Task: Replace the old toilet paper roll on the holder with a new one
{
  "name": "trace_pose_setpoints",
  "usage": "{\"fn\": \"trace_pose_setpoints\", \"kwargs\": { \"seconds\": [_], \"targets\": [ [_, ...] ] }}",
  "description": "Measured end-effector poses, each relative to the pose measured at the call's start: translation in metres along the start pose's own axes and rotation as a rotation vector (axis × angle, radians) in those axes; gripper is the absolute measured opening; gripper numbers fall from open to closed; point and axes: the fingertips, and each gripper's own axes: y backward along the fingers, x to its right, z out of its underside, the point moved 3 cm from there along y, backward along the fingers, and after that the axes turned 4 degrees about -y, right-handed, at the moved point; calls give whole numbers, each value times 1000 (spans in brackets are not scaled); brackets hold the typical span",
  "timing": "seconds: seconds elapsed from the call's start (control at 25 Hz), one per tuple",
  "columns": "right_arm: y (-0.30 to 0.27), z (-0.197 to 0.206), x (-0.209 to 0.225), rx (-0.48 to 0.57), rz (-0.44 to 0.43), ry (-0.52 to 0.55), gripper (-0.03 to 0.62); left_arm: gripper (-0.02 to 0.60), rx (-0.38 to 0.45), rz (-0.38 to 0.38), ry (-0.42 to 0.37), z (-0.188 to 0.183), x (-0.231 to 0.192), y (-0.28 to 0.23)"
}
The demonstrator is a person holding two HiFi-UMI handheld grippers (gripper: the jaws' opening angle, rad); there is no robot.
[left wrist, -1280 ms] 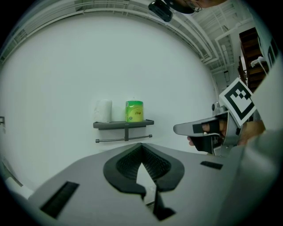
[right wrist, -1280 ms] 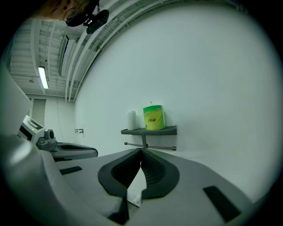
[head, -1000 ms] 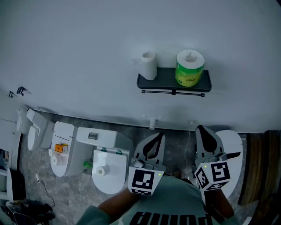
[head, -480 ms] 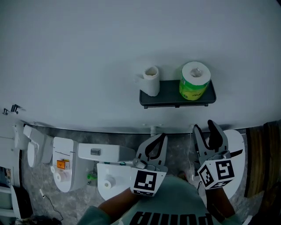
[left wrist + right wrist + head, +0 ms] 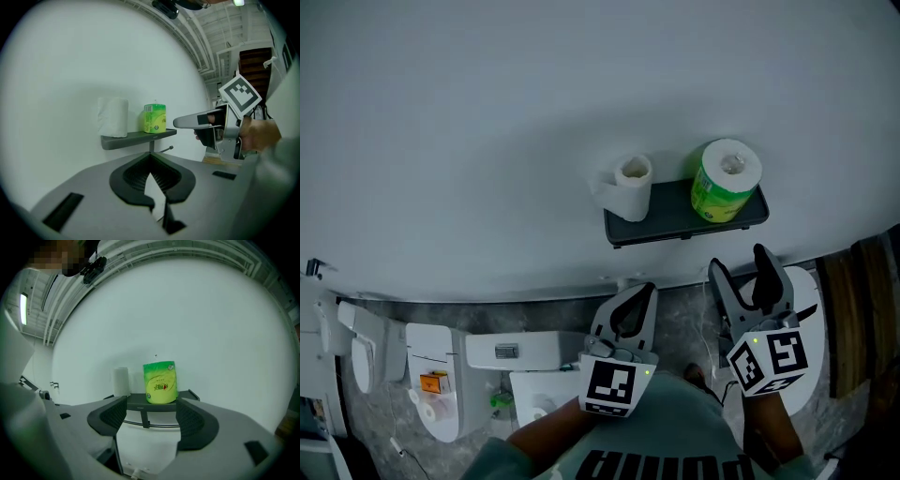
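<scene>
wall-mounted holder shelf [image 5: 675,221] with both rolls, seen from above and along each gripper. the old roll [image 5: 628,186], white and unwrapped, stands upright at the shelf's left end. the wrapped new roll [image 5: 727,180], in a green printed film, stands upright at the right end, well apart from the old one. a thin rail [image 5: 140,423] runs under the shelf.

handling, as judged: both rolls are light and soft over a stiff cardboard core, so they will dent under a hard squeeze and tip easily if nudged. the film on the new roll is likely slick. a hold across the middle of the cylinder, pads on opposite sides of the curved wall, looks safest. the loose outer sheet of the old roll may unwind if caught at its edge.

right gripper [image 5: 739,262]: its jaws have just been opening and now stand wide apart, with nothing between them and nothing touched. in the right gripper view the new roll [image 5: 161,382] sits centred beyond the gap, and the old roll [image 5: 121,381] is to its left.

left gripper [image 5: 645,292]: jaws together at the tips and empty, short of the shelf. its own view shows the old roll [image 5: 113,117] ahead on the left, the new roll [image 5: 155,118] beside it, and the right gripper [image 5: 201,122] alongside.
</scene>
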Motion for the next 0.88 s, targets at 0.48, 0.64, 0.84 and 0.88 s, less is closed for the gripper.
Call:
{"fn": "trace_pose_setpoints", "kwargs": {
  "seconds": [0.48, 0.64, 0.84, 0.88],
  "targets": [
    [-14, -27, 3, 38, 71, 41, 376, 5, 11, 81, 8, 4, -3, -7],
    [-30, -36, 10, 52, 43, 43, 376, 5, 6, 45, 3, 0, -7, -12],
    [-51, -43, 18, 54, 11, 52, 393, 5, 36, -10, -8, -5, -14, -23],
    [-55, -44, 19, 55, 5, 56, 401, 5, 25, -13, -5, -5, -14, -24]
  ]
}}
